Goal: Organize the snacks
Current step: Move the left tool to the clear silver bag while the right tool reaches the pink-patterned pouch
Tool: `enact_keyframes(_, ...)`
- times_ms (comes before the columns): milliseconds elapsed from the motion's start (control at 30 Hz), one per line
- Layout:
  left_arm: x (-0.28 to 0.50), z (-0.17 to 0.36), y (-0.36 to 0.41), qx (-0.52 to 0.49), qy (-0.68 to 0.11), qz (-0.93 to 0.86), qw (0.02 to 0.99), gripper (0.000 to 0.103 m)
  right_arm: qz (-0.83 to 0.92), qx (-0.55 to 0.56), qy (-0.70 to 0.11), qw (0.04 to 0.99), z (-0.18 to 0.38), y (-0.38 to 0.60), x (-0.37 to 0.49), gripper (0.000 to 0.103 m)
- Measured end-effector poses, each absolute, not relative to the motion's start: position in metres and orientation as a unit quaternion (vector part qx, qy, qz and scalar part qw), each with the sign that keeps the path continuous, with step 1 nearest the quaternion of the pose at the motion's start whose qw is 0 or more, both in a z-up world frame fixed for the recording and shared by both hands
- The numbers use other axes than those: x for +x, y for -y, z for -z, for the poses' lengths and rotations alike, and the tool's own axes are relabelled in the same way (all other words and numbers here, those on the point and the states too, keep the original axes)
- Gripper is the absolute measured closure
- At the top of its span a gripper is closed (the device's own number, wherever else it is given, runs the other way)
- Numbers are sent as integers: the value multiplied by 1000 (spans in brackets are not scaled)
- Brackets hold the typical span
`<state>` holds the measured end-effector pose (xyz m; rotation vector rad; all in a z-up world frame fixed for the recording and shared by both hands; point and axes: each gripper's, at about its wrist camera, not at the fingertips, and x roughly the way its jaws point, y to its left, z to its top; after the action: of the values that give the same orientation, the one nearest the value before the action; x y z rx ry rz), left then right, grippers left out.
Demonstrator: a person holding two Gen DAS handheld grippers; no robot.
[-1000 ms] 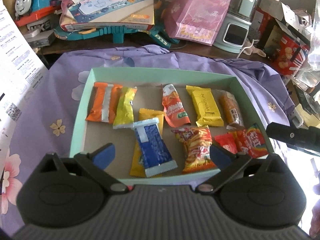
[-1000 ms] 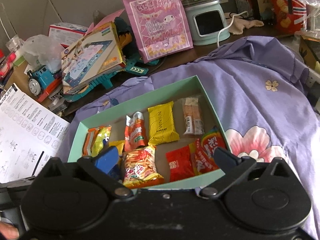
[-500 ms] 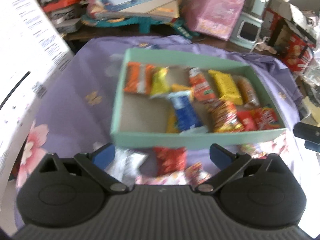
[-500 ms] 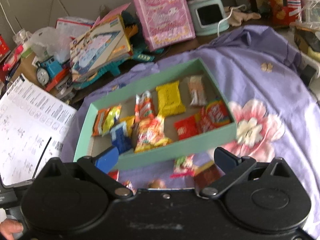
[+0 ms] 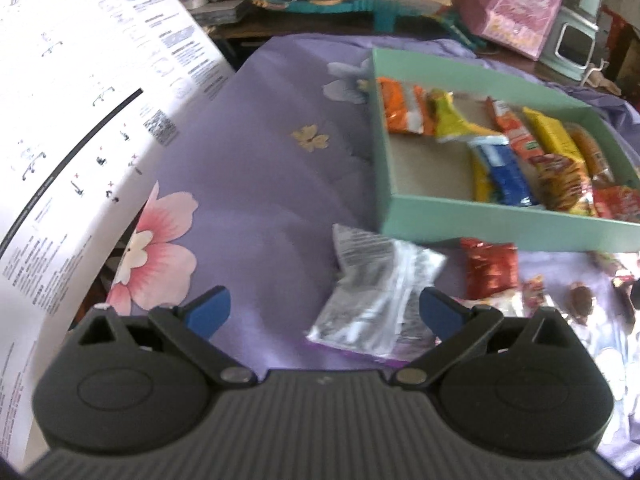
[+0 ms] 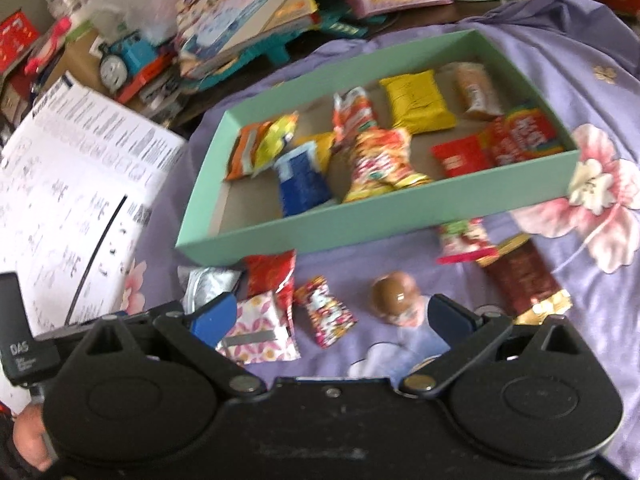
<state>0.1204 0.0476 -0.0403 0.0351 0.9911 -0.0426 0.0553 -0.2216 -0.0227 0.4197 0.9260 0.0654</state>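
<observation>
A mint-green box on a purple flowered cloth holds several snack packets. Loose snacks lie on the cloth in front of it: a silver packet, a red packet, a pink flowered packet, a small candy, a brown ball and a dark red bar. My left gripper is open and empty, its right finger beside the silver packet. My right gripper is open and empty above the loose snacks.
A large printed paper sheet lies at the left. Beyond the cloth stand a pink gift bag, a game box, a blue toy train and a mint appliance.
Both grippers have pulled back from over the box and down toward the cloth. The left view has swung left. The loose snacks in front of the box have come into view.
</observation>
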Motion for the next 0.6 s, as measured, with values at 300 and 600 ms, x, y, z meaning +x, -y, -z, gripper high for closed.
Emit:
enact_keyframes(300,144,58,-32,10,-484,49,873,0,-51,161,-483,859,40,183,67,1)
enact_keyframes(600,148,73,-46,-8,-496,40,867,0,-62,118,-499,856,46,153,76,1)
